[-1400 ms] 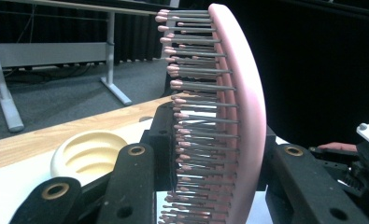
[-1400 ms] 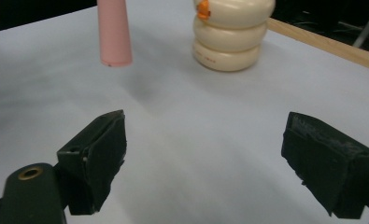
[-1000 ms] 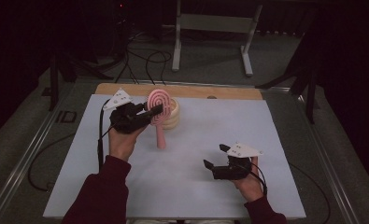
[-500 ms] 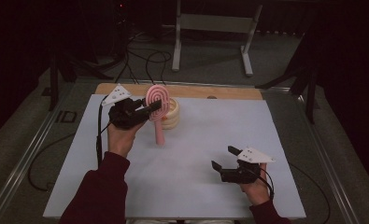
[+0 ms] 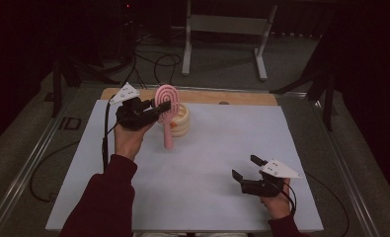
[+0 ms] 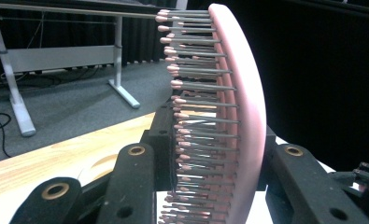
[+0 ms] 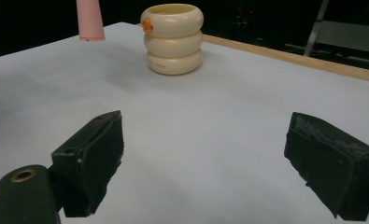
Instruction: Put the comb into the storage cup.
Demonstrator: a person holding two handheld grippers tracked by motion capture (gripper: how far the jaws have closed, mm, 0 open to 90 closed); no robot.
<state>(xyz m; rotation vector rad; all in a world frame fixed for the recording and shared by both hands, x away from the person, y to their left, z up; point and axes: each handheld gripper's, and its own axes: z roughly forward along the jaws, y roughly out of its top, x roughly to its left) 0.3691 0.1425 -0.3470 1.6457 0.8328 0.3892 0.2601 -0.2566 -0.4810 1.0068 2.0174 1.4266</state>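
Left gripper (image 5: 155, 111) pinches pink hairbrush (image 5: 166, 106), right gripper (image 5: 246, 168) spread over white table (image 5: 222, 143) (dark room).

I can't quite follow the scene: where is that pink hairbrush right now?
In the high view the pink hairbrush stands handle-down at the table's far left, its head clamped in the left gripper, just in front of the cream ringed holder.

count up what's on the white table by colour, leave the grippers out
Pink: 1, the hairbrush, held off the table by the left gripper
Cream: 1, the ringed cup
Total: 2
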